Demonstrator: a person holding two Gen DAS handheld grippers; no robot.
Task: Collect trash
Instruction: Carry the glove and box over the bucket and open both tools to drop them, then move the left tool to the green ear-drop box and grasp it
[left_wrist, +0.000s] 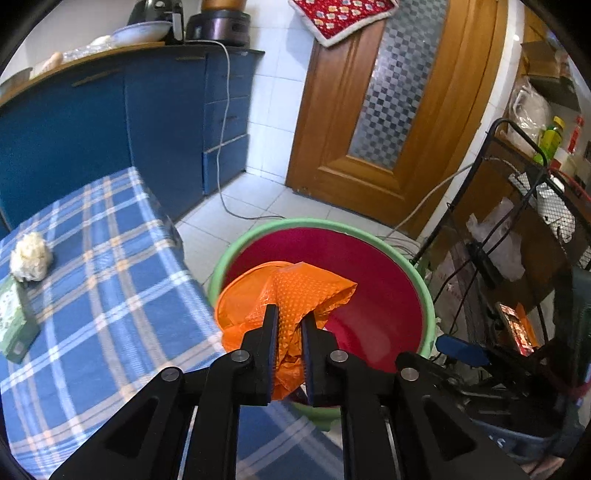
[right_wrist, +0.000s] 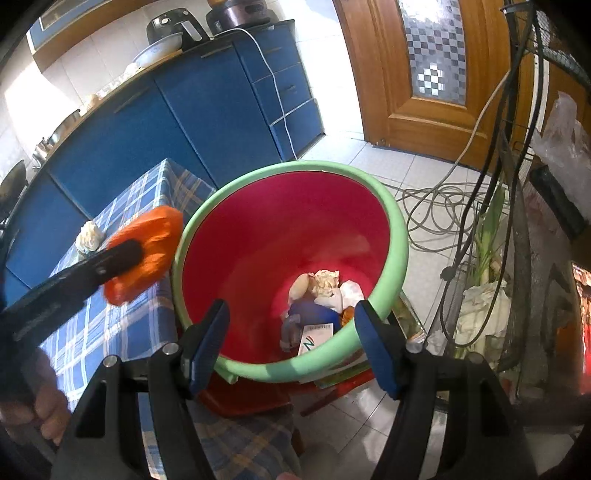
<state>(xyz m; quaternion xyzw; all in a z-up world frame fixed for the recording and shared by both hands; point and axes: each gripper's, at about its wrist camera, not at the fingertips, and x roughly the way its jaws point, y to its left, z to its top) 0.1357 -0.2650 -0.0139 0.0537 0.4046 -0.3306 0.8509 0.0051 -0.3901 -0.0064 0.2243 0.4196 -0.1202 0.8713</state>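
My left gripper is shut on a crumpled orange plastic bag, held just above the near left rim of a green bin with a red inside. In the right wrist view the same bag hangs beside the bin's rim, over the table edge. My right gripper is open above the bin's near rim, nothing between its fingers. Paper scraps and a small carton lie at the bin's bottom. A white tissue ball and a green box rest on the blue checked tablecloth.
Blue cabinets stand behind the table, a wooden door beyond the bin. A black wire rack with bags and bottles crowds the right. Cables coil on the tiled floor. A person's hand shows at lower left.
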